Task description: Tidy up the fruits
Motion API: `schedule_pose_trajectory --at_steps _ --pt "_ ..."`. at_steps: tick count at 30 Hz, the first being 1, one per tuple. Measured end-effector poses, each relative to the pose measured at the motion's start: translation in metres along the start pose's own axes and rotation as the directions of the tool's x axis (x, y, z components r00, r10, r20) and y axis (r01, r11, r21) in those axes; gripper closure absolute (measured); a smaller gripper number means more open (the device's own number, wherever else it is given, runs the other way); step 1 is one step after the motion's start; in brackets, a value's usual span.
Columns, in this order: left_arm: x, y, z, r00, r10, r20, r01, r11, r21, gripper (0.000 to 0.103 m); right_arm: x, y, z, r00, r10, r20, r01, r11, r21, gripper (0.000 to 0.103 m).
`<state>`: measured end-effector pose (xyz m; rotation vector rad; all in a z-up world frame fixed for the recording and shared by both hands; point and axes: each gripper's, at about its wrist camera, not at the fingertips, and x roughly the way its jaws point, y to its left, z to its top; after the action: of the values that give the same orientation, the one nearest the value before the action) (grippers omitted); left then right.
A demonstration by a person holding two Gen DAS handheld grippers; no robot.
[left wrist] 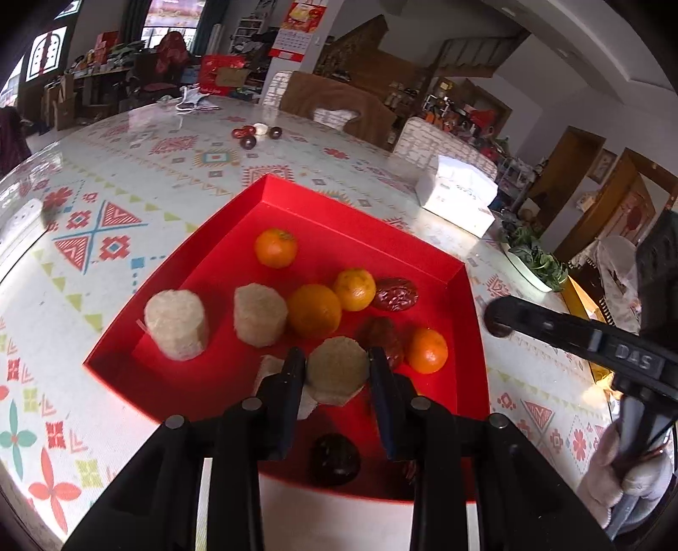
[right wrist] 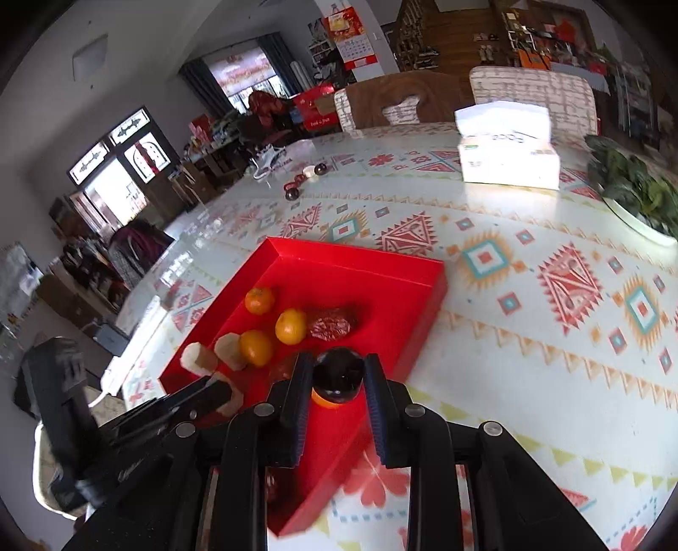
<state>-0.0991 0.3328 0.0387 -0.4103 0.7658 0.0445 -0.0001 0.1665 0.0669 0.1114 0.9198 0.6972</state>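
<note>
Your patterned tablecloth point(right wrist: 529, 271) gleams with daylight from the windows point(right wrist: 123, 165). A calendar point(left wrist: 296, 29) hangs behind cluttered shelves point(right wrist: 546, 38).

Patterned table point(left wrist: 178, 178) is carrying red tray point(left wrist: 360, 220), white tissue box point(left wrist: 459, 197), leafy-greens dish point(right wrist: 635, 199), small dark fruits point(left wrist: 256, 135) at far side.

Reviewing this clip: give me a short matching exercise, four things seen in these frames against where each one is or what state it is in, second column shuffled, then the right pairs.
Things:
1. Pale peeled chunk
2. Dark round fruit
3. Wrinkled red date
4. White tissue box

Places or states:
A. On the table outside the red tray
B. Between the fingers of the right hand-held gripper
C. Lying free in the tray beside an orange
D. Between the fingers of the left hand-held gripper

Pairs: 1-D, 2-B, 3-C, 4-A
</note>
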Motion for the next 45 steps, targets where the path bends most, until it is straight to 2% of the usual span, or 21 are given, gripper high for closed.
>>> schedule_pose_trajectory --at_steps 8,14,16,19,20,22,27,30,31,32,33,35,36,38,40,41,42,45 --pt "0.014 -0.005 0.031 0.997 -0.076 0.014 0.076 0.997 -0.017 0.074 0.030 -0.006 0.015 0.998 -0.060 -0.024 0.060 0.998 0.006 0.076" --pt "0.031 -0.007 0.069 0.998 -0.066 0.024 0.066 0.997 -0.029 0.074 0.044 -0.006 0.021 0.997 -0.063 -0.038 0.064 0.998 0.009 0.076" --pt "0.033 -0.005 0.074 0.998 -0.062 0.026 0.064 0.997 -0.045 0.067 0.047 -0.005 0.023 0.998 -0.051 -0.042 0.051 0.999 0.008 0.076" --pt "0.029 -0.003 0.075 0.997 -0.058 0.042 0.061 0.996 -0.059 0.043 0.045 -0.005 0.023 0.999 -0.033 -0.033 0.034 0.999 0.024 0.074" --pt "0.027 -0.002 0.074 0.997 -0.053 0.051 0.056 0.997 -0.061 0.039 0.044 -0.006 0.023 0.999 -0.027 -0.032 0.028 0.999 0.029 0.070" --pt "0.021 -0.001 0.072 0.997 -0.041 0.060 0.045 0.997 -0.061 0.039 0.040 -0.007 0.024 1.000 -0.023 -0.021 0.024 0.999 0.036 0.062" --pt "0.003 -0.004 0.065 0.995 0.009 0.097 -0.004 0.999 -0.046 0.035 0.027 -0.013 0.021 1.000 -0.009 0.003 0.009 0.998 0.063 0.061" --pt "-0.019 -0.015 0.057 0.983 0.080 0.167 -0.081 0.997 -0.004 0.031 0.012 -0.013 0.013 0.999 -0.021 0.026 0.020 0.998 0.056 0.056" --pt "-0.028 -0.020 0.053 0.973 0.112 0.201 -0.116 0.993 0.010 0.027 0.004 -0.012 0.008 0.999 -0.036 0.040 0.034 0.998 0.048 0.053" --pt "-0.040 -0.026 0.048 0.955 0.160 0.251 -0.171 0.985 0.022 0.023 -0.001 -0.011 0.005 0.998 -0.042 0.050 0.040 0.998 0.043 0.051" --pt "-0.054 -0.034 0.041 0.922 0.222 0.316 -0.244 0.969 0.030 0.020 -0.009 -0.010 -0.002 0.997 -0.049 0.064 0.047 0.998 0.034 0.050" --pt "-0.079 -0.048 0.027 0.843 0.319 0.432 -0.365 0.931 0.025 0.002 -0.021 -0.007 -0.013 0.994 -0.063 0.084 0.061 0.998 0.018 0.049" --pt "-0.096 -0.056 0.016 0.789 0.357 0.500 -0.420 0.907 0.016 0.000 -0.025 -0.006 -0.017 0.994 -0.068 0.090 0.067 0.998 0.010 0.048" --pt "-0.119 -0.066 -0.005 0.711 0.383 0.589 -0.473 0.881 -0.003 0.000 -0.037 -0.002 -0.029 0.991 -0.082 0.109 0.084 0.996 -0.014 0.046" --pt "-0.130 -0.069 -0.021 0.673 0.390 0.629 -0.482 0.876 -0.027 0.000 -0.048 0.004 -0.042 0.986 -0.097 0.135 0.103 0.994 -0.040 0.040" --pt "-0.131 -0.071 -0.027 0.667 0.404 0.626 -0.489 0.871 -0.041 0.000 -0.053 0.007 -0.048 0.984 -0.103 0.148 0.112 0.992 -0.051 0.039" --pt "-0.129 -0.073 -0.028 0.677 0.414 0.608 -0.496 0.867 -0.038 0.000 -0.055 0.008 -0.052 0.983 -0.103 0.155 0.113 0.992 -0.056 0.038" --pt "-0.114 -0.076 -0.031 0.754 0.415 0.510 -0.489 0.872 0.013 0.000 -0.061 0.016 -0.068 0.983 -0.095 0.160 0.107 0.992 -0.070 0.036"
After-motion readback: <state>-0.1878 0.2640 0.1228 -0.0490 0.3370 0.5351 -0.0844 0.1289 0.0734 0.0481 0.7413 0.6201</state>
